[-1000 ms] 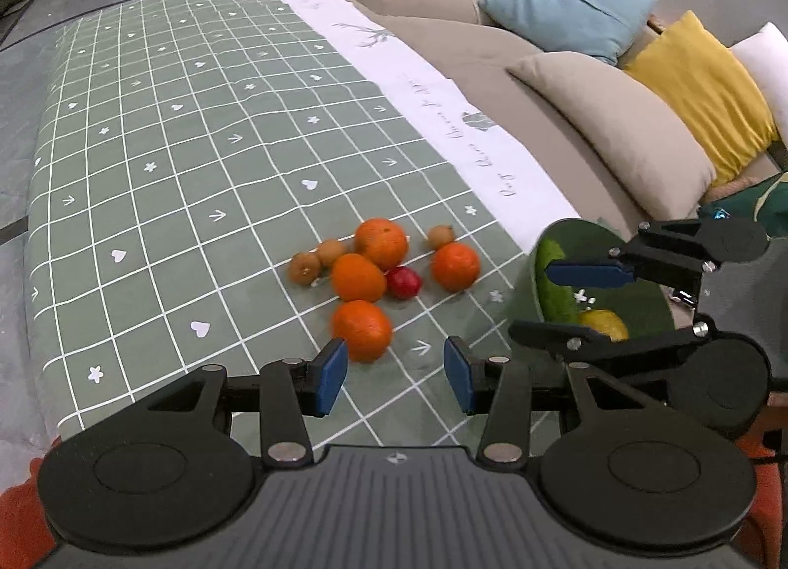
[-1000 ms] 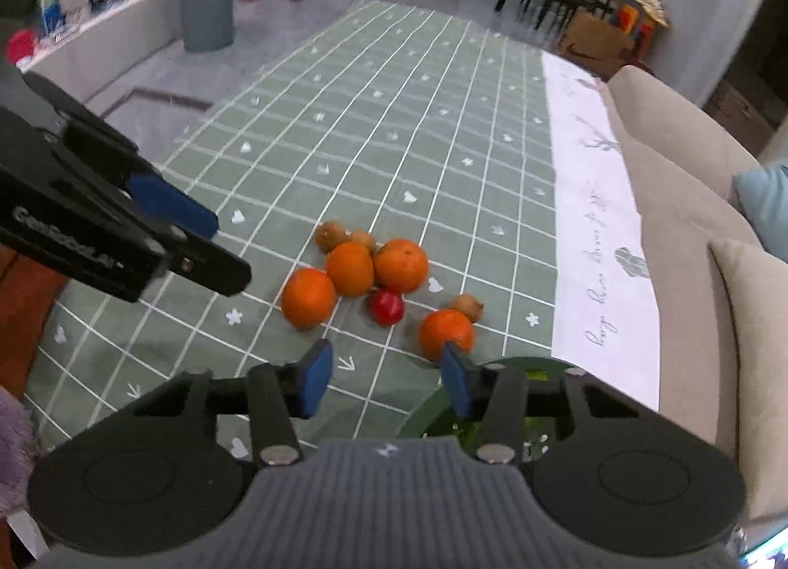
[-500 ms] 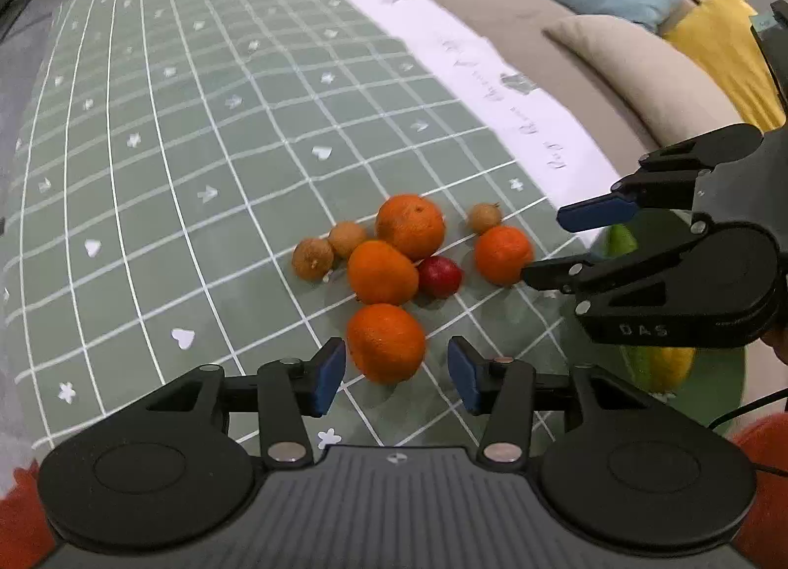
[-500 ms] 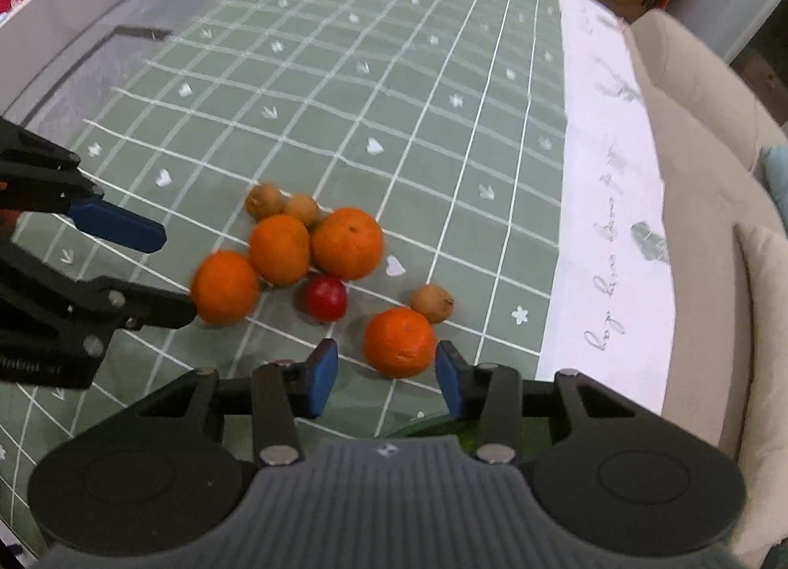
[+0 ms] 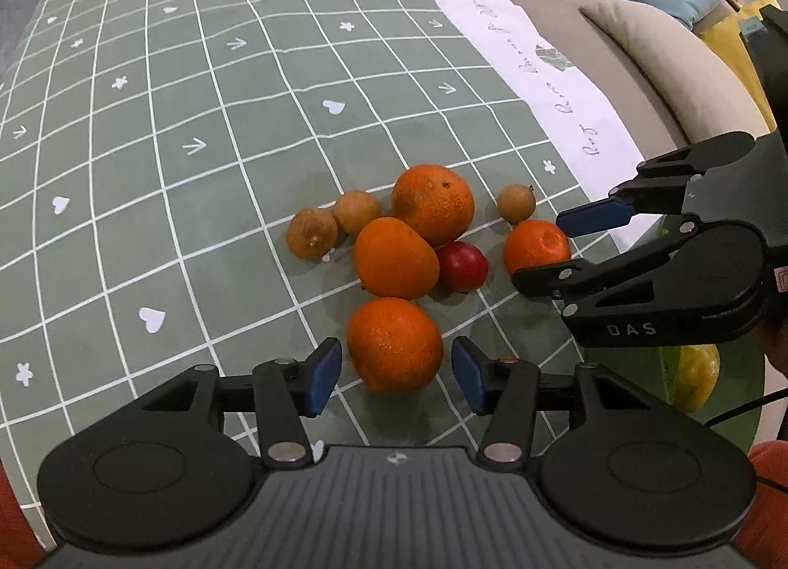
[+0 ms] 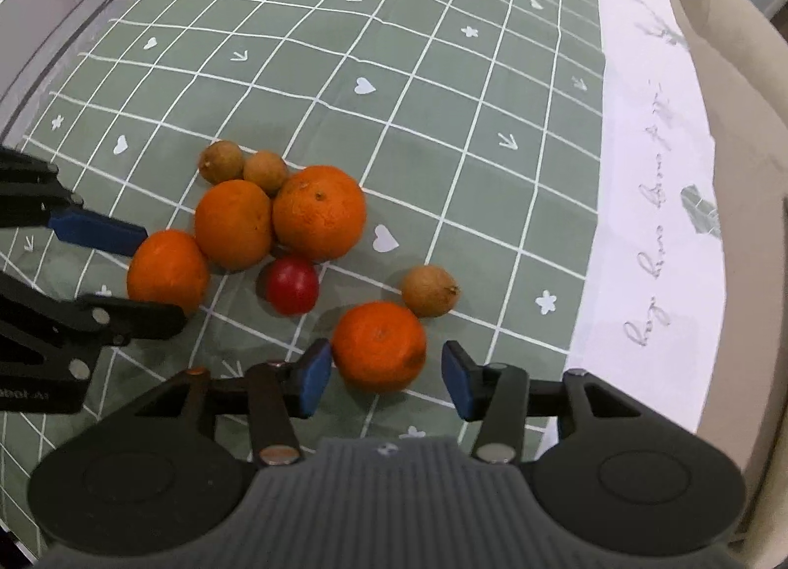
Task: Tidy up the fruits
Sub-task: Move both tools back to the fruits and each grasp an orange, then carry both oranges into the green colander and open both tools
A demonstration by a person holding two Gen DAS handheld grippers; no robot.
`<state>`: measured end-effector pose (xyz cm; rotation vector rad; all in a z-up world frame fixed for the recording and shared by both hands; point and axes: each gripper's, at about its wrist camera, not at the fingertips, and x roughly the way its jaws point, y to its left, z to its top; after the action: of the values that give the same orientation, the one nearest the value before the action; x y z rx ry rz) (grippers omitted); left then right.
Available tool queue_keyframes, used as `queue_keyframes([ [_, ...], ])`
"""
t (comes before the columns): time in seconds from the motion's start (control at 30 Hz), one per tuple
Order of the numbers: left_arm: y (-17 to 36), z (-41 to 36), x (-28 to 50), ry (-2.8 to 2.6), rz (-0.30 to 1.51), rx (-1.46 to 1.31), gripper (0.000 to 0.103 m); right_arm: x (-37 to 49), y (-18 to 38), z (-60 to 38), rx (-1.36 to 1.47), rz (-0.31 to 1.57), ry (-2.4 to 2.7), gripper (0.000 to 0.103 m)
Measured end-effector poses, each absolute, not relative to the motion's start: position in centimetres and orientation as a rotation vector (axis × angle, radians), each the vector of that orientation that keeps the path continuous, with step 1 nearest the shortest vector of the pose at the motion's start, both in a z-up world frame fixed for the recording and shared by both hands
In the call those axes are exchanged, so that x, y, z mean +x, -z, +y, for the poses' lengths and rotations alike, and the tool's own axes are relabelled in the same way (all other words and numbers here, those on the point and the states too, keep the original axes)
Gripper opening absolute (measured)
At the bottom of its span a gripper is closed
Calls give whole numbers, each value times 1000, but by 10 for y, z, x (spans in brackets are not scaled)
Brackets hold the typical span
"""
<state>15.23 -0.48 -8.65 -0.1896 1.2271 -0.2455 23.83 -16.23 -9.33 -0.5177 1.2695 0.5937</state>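
A cluster of fruit lies on the green checked cloth (image 5: 147, 136): several oranges, a red fruit (image 5: 462, 267) and three small brown fruits. My left gripper (image 5: 396, 374) is open, its blue pads on either side of the nearest orange (image 5: 394, 343) without touching it. My right gripper (image 6: 385, 379) is open around another orange (image 6: 378, 345), which also shows in the left wrist view (image 5: 536, 245). The right gripper shows in the left wrist view (image 5: 571, 244) beside that orange.
A green bowl (image 5: 738, 416) with a yellow fruit (image 5: 694, 374) sits at the right, mostly hidden behind the right gripper. A white cloth strip (image 6: 650, 175) and beige sofa cushions (image 5: 640, 42) border the cloth on the right.
Both grippers have moved forward and down toward the fruit. Each one now has an orange between its open pads.
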Motion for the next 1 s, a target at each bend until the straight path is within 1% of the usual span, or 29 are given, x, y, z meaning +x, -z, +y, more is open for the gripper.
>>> queue_keyframes([
  [0.03,88,-5,153,246,1233,-192,58,238,94,-161,-518,1274,-591,46],
  [0.1,89,-4,155,239,1240,-200,50,238,98,-160,-519,1282,-591,46],
  [0.2,90,-2,156,241,1242,-224,48,236,101,-160,-516,1296,-588,44],
  [0.23,90,-2,156,241,1241,-229,47,235,102,-160,-519,1295,-582,39],
  [0.3,90,-2,155,240,1239,-232,46,234,102,-161,-513,1293,-578,39],
  [0.6,73,7,140,249,1200,-276,45,215,76,-159,-488,1228,-576,38],
  [1.0,10,4,107,324,1079,-312,45,160,14,-163,-424,1093,-598,38],
])
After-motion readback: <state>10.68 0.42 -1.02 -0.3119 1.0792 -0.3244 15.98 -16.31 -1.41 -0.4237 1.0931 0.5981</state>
